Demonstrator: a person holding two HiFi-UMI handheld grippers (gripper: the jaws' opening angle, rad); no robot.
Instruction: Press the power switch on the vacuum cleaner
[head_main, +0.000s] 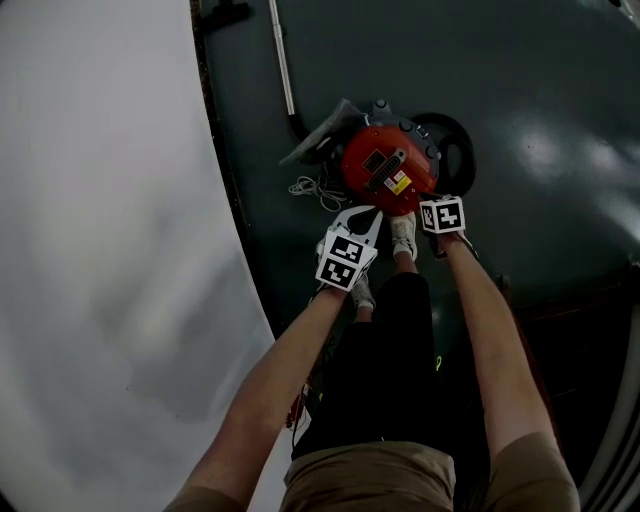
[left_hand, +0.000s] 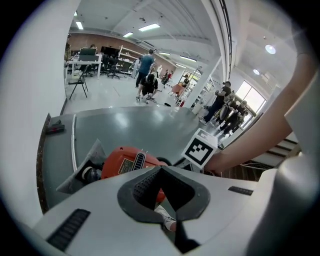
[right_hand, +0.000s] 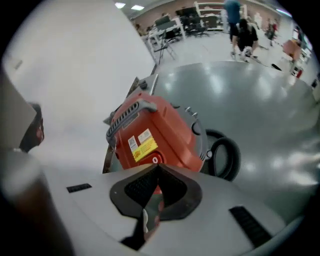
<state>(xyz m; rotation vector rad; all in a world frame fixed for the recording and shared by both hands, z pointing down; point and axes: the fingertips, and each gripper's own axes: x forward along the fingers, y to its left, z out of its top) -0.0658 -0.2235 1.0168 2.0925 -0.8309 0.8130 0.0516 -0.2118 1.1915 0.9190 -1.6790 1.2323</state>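
On your left a white wall (head_main: 100, 250) meets the dark grey floor (head_main: 560, 100), where a thin white tube (head_main: 283, 60) and a loose white cord (head_main: 312, 188) lie. Your left gripper (left_hand: 161, 169) has its jaws together with nothing between them, pointing at the round red vacuum cleaner (head_main: 385, 168). Your right gripper (right_hand: 159, 167), jaws also together and empty, has its tips just beside the vacuum's near face, below its yellow label (right_hand: 141, 145). A coiled black hose (right_hand: 227, 157) sits to the right.
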